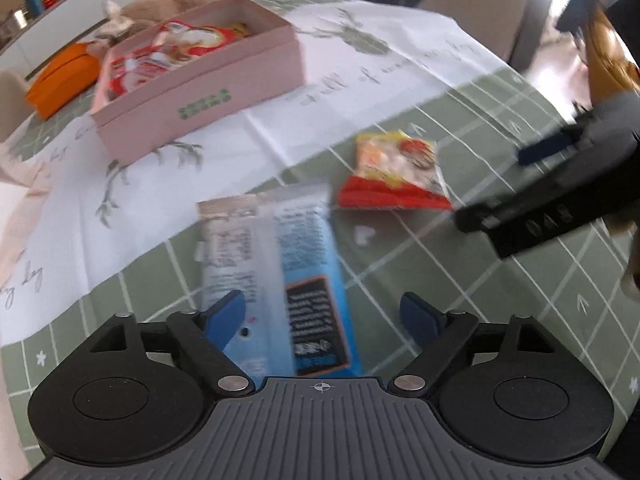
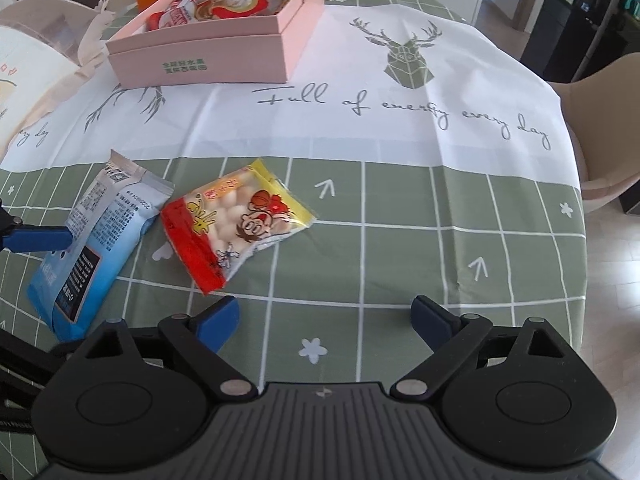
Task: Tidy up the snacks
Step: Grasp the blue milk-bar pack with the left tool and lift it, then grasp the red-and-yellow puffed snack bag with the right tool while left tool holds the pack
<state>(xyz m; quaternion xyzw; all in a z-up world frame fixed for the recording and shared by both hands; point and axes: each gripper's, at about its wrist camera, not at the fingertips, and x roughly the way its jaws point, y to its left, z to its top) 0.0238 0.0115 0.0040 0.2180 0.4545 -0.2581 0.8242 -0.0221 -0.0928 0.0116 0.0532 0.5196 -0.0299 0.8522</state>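
Left wrist view: the left gripper [image 1: 322,316] hangs low over the green checked tablecloth [image 1: 460,272], jaws spread wide, holding nothing.
Blue pack: the blue pack [image 1: 288,276] lies flat between the fingers, blurred; whether either pad touches it cannot be told.
Red bag: the red bag [image 1: 396,172] rests just beyond the pack, on the cloth.
Box: the pink box [image 1: 224,88] sits farther back on the white panel, red packets inside.
Right wrist view: the right gripper [image 2: 324,318] is held above bare cloth, jaws wide apart, empty.
Snacks: the red bag [image 2: 232,224] lies ahead and left of it, its corner touching or just beside the blue pack [image 2: 92,248].
Left finger: one blue fingertip [image 2: 40,239] reaches the pack's left edge.
Box again: the pink box [image 2: 212,60] stands open at the far side, well apart from both loose snacks.
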